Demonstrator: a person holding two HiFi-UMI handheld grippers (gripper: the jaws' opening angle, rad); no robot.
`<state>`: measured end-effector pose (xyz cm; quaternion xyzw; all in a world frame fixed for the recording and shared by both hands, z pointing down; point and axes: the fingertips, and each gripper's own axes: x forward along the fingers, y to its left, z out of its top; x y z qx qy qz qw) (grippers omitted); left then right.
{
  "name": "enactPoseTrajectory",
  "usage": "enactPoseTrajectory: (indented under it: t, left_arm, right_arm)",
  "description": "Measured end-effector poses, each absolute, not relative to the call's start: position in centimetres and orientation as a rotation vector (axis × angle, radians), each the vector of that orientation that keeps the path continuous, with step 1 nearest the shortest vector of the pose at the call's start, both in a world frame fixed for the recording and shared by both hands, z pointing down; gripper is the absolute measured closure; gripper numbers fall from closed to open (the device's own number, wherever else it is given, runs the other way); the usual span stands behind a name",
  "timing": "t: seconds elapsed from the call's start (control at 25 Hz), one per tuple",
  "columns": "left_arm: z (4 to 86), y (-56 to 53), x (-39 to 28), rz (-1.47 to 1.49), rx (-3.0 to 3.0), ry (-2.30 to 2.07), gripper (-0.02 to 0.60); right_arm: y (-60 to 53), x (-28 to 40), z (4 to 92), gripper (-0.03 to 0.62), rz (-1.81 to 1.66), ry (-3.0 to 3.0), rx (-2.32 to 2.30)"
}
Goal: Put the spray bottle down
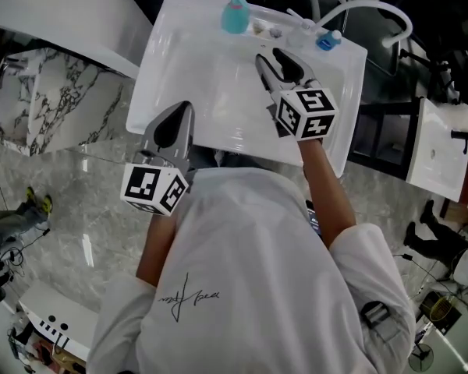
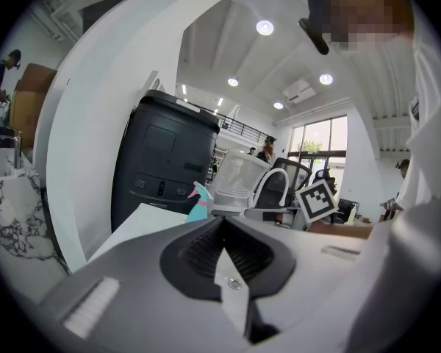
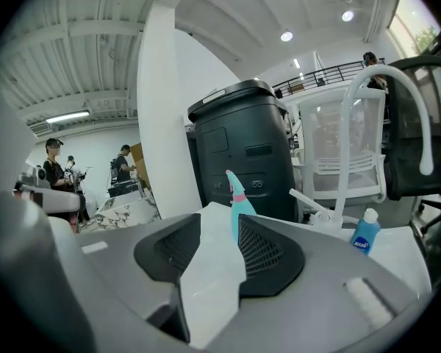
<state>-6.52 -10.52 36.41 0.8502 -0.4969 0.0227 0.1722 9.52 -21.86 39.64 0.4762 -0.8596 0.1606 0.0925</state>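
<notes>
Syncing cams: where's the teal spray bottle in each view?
Head view: spray bottle top centre, upright on the sink's back edge.
Left gripper view: bottle centre, small, just above the jaws.
Right gripper view: bottle centre, beyond the open jaws.
Shared landmark: white arched faucet, right of the bottle everywhere.

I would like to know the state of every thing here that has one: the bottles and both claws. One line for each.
spray bottle: upright on the back rim of the sink, not held.
small blue bottle: upright, cap on, beside the tap.
left claw: shut, holding nothing.
right claw: open, holding nothing, aimed toward the spray bottle.
</notes>
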Motion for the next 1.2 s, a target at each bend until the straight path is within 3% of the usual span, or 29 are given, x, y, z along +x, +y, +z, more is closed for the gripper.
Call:
enactPoseTrajectory:
  t: [0.08, 0.24, 0.52, 0.76, 1.2]
  left_arm:
    - [36.5, -10.5, -6.4, 0.066, 2.409, -1.411, 0.552]
    - [36.6, -10.5, -6.1, 0.064, 2.4, -1.412, 0.552]
    - [36.9, -10.9, -6.2, 0.07, 2.387, -1.423, 0.552]
    - [37.0, -11.2, -6.6, 0.067, 2.37, -1.443, 0.552]
    - [37.4, -10.9, -7.0, 0.092, 2.362, -1.441, 0.552]
  right_arm:
    - [-21.2, 9.6, 39.6, 0.442, 0.495, -2.561, 1.401]
    - [-20.2, 9.7, 39.3, 0.514, 0.509, -2.582, 1.396]
    - [-19.0, 10.3, 38.8, 0.516, 0.444, -2.54, 1.435]
    - [-17.4, 9.6, 38.3, 0.568, 0.444, -2.569, 1.373]
    - [-14.9, 9.4, 38.2, 0.592, 0.534, -2.61, 1.323]
